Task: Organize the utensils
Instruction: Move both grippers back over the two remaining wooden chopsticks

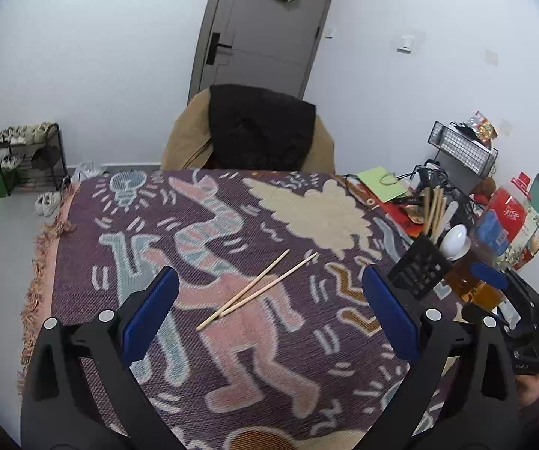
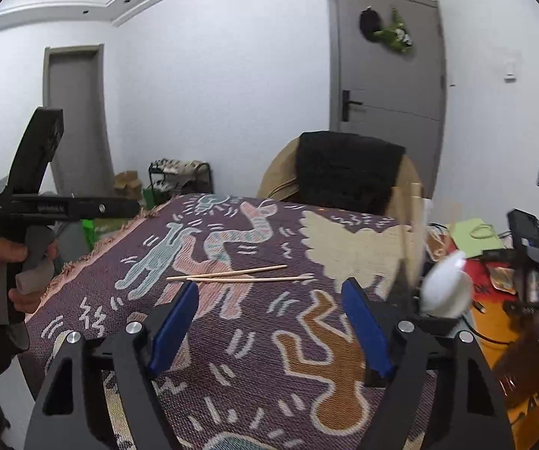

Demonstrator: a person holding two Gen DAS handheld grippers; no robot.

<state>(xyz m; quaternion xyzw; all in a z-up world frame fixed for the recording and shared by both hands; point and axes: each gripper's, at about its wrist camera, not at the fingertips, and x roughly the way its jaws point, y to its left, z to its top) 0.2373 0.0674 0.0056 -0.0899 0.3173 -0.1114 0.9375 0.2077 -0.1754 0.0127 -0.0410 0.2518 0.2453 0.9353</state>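
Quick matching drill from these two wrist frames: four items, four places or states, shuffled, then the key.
1. chopsticks
2. white spoon
3. left gripper
4. green paper bag

A. standing in the black utensil holder
B. open, nothing between the pads
C. lying loose on the patterned blanket
D. flat among the clutter at the table's far right

Pairs: 1-C, 2-A, 3-B, 4-D

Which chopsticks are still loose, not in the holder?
The crossed pair of chopsticks lying flat on the patterned cloth. The other chopsticks stand upright in the black holder beside the white spoon.
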